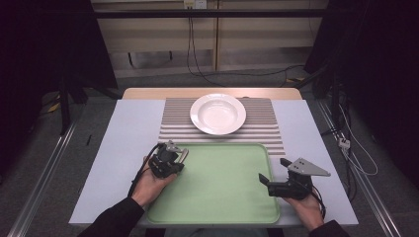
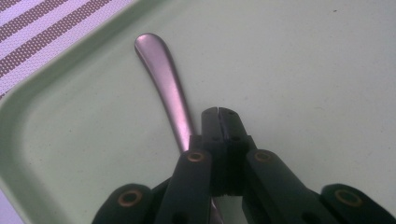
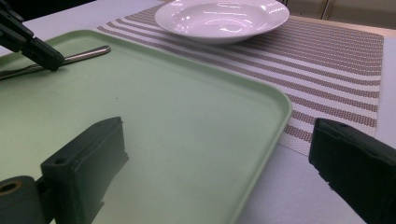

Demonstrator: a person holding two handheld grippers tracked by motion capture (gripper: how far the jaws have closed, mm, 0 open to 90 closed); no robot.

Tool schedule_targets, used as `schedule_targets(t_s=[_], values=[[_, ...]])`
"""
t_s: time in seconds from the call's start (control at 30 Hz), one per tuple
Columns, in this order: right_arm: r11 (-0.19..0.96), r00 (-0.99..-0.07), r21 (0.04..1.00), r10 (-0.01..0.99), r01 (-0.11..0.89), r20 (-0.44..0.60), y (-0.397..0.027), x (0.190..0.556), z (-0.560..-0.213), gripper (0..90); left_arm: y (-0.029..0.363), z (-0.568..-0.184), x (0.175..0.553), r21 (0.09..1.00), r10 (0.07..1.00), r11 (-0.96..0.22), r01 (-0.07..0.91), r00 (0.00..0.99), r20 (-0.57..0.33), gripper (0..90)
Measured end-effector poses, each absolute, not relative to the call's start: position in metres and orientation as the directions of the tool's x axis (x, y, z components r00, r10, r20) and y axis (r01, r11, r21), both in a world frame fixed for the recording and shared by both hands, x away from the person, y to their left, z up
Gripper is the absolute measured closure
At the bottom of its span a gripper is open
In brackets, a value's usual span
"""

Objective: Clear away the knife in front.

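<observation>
My left tongs (image 2: 218, 112) are shut with nothing between them, tips down on the green tray (image 2: 303, 60), and the spoon (image 2: 168, 88) lies touching or just beside them on their left. Its long handle points away toward the tray's far left corner. My right tongs (image 3: 219, 158) stand wide open and empty at the tray's right edge, well apart from the spoon, so the left ones are nearer.

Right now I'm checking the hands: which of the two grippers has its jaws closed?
The left gripper: its jaws meet beside the metal handle on the green tray. The right gripper holds its jaws wide apart at the tray's right edge.
</observation>
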State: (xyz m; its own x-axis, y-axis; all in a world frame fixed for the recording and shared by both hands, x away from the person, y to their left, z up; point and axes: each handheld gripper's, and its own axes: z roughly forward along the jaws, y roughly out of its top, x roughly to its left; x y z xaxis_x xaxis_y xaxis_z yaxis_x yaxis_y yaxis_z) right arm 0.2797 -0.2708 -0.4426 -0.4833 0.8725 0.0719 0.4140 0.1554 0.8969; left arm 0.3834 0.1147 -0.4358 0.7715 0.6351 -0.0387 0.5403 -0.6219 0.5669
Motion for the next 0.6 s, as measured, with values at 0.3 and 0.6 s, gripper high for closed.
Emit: schedule_targets(t_s=[0.3,0.6], values=[[0.160,-0.482,0.896,0.873,0.415,0.068,-0.272,0.279,-0.443,3.6,0.120,-0.434,0.388,0.551,0.644,-0.623,0.556,0.764,-0.043,90.0],[0.157,-0.480,0.896,0.875,0.416,0.069,-0.271,0.279,-0.443,3.7,0.128,-0.434,0.394,0.537,0.661,-0.611,0.582,0.748,-0.059,90.0]])
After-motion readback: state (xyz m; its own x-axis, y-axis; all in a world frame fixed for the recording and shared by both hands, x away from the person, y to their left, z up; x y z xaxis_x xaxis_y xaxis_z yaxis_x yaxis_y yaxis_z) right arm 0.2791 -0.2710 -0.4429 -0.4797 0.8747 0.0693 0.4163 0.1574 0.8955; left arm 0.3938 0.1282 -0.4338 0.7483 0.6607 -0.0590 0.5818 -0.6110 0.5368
